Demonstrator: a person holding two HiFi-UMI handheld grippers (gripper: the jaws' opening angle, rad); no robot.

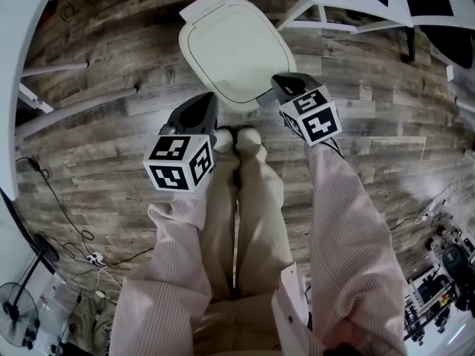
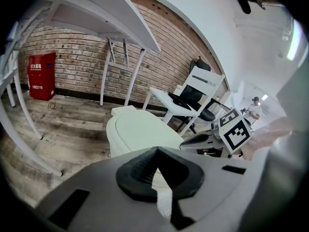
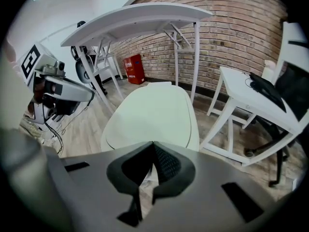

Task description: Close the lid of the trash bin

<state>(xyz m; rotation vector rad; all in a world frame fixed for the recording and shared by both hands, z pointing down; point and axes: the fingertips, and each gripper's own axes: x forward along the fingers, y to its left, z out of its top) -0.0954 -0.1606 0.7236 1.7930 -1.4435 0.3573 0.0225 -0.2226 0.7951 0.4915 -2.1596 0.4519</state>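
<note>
**Jaws.** The right gripper (image 3: 153, 146) has its jaws fully together, pads meeting at the tips, with nothing between them. The left gripper (image 2: 155, 151) shows the same: pads meeting at the tip and nothing held.

**Position.** In the head view the right gripper (image 1: 282, 86) lies over the lower right rim of the lid (image 1: 234, 50), just right of centre frame. Contact cannot be confirmed. The left gripper (image 1: 204, 106) sits below the lid's lower left edge, near it but apart.

**Task item.** The trash bin (image 2: 140, 129) stands on the wood floor (image 1: 111, 154) at upper centre of the head view. Its pale lid appears to lie flat on the body, so closure looks complete or nearly so. A hinge tab (image 1: 202, 4) shows at the far, upper left end.

**Handling (judgement).**
- The lid looks like moulded plastic: light, stiff and smooth, so probably slippery against the pads.
- It should swing freely on its hinge and need little force.
- The bin itself may be light enough to slide if pushed sideways.

**Where to take hold (judgement).** No grip is needed. Press straight down with the closed jaw tips on the flat panel near the free edge, opposite the hinge. If a grip is wanted, pinch the thin rim at that edge.

**Surroundings.** White tables (image 3: 145, 18) and a red box (image 2: 41, 76) stand well apart.
</note>
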